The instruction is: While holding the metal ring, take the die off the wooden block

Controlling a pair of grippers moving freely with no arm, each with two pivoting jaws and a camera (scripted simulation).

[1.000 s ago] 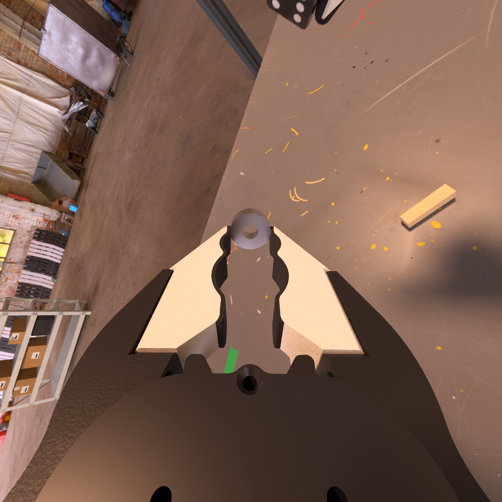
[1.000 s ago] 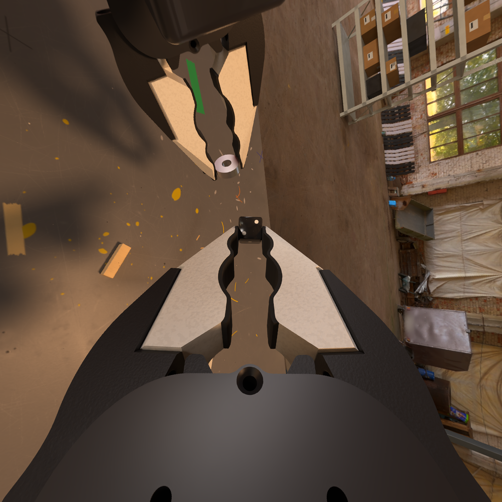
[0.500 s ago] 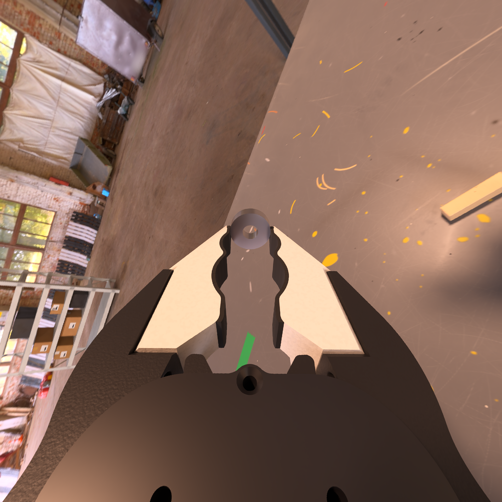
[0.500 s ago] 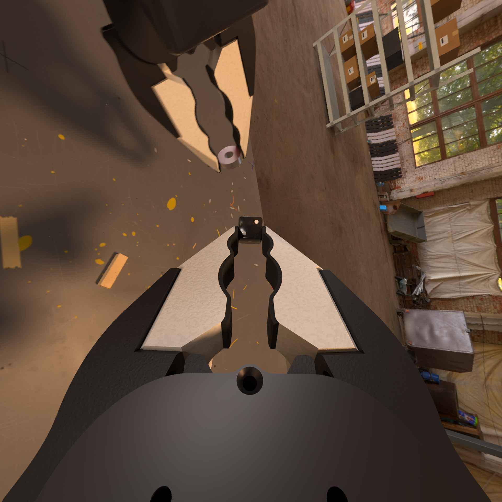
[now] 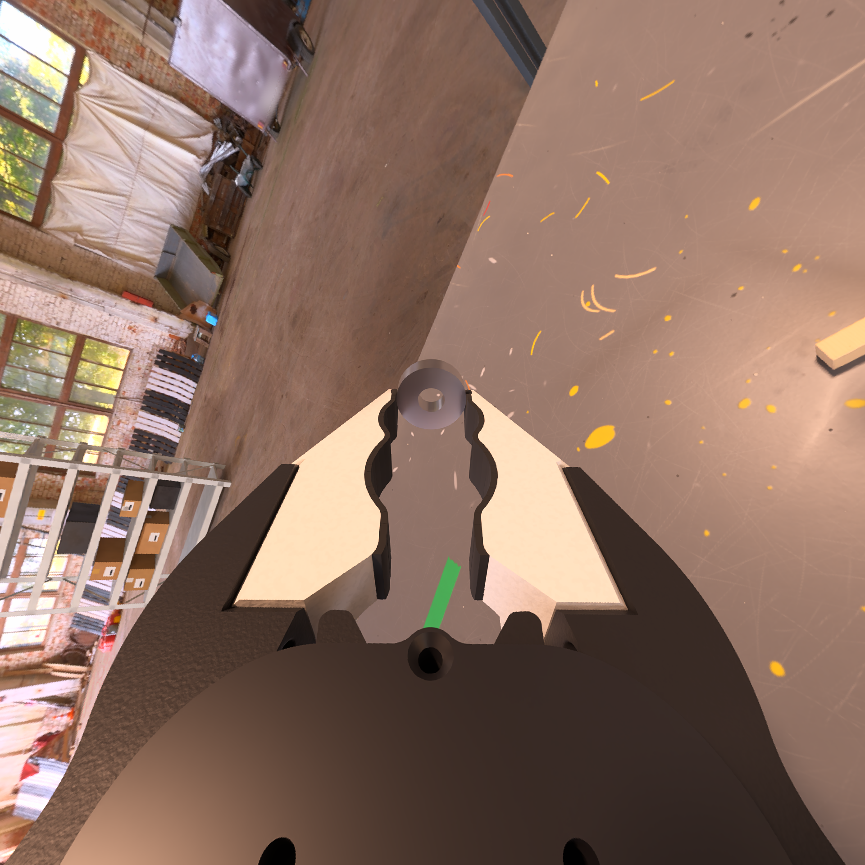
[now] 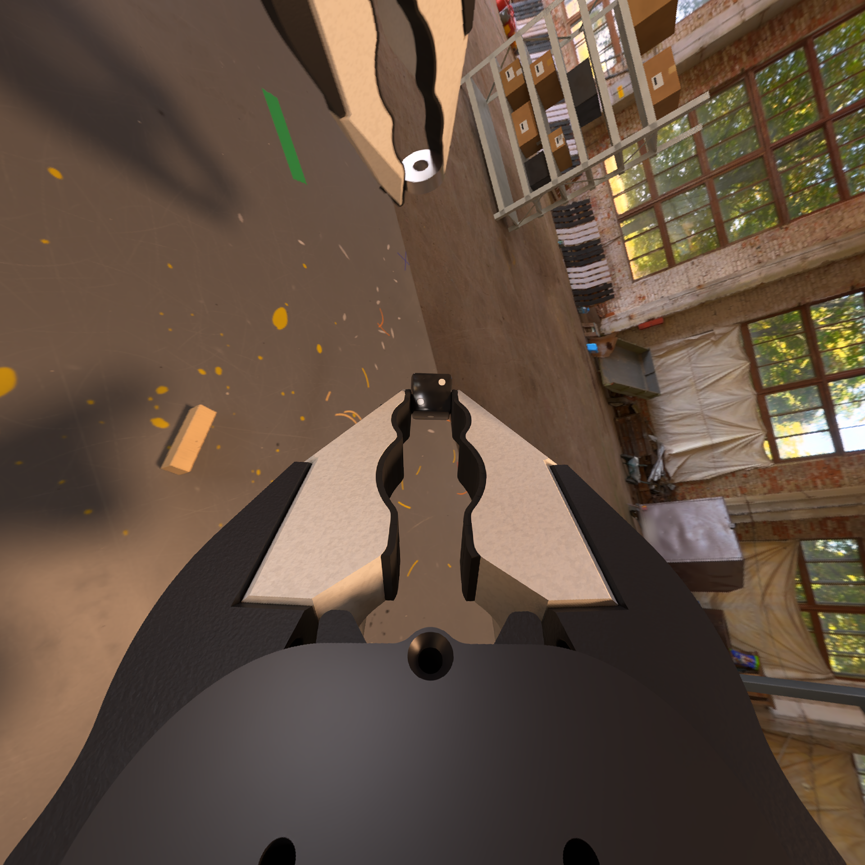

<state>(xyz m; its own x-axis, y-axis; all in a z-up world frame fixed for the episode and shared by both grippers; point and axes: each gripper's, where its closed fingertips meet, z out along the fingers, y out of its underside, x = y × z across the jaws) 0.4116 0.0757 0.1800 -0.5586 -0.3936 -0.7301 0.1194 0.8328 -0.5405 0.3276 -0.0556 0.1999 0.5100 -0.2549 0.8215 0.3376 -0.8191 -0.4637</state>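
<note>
My left gripper (image 5: 430, 398) is shut on the grey metal ring (image 5: 429, 400), held at its fingertips above the table near the table's edge. My right gripper (image 6: 430, 398) is shut on the black die with white pips (image 6: 431, 392), held at its fingertips above the table. The pale wooden block (image 6: 188, 439) lies flat on the table to the left of my right gripper, with nothing on it; it also shows at the right edge of the left wrist view (image 5: 842, 348). The left gripper (image 6: 419, 173) with the ring (image 6: 420, 166) shows at the top of the right wrist view.
The brown table (image 5: 678, 210) is scratched and flecked with yellow paint. A green strip (image 6: 284, 135) lies flat on it; it also shows between my left fingers (image 5: 442, 593). The table's edge (image 6: 414, 299) runs close by both grippers. Beyond it are a floor, shelving (image 6: 561, 117) and brick walls.
The left gripper has swung with the ring, so the wooden block slid to the right edge of its view. In the right wrist view the left gripper has moved up and out of frame.
</note>
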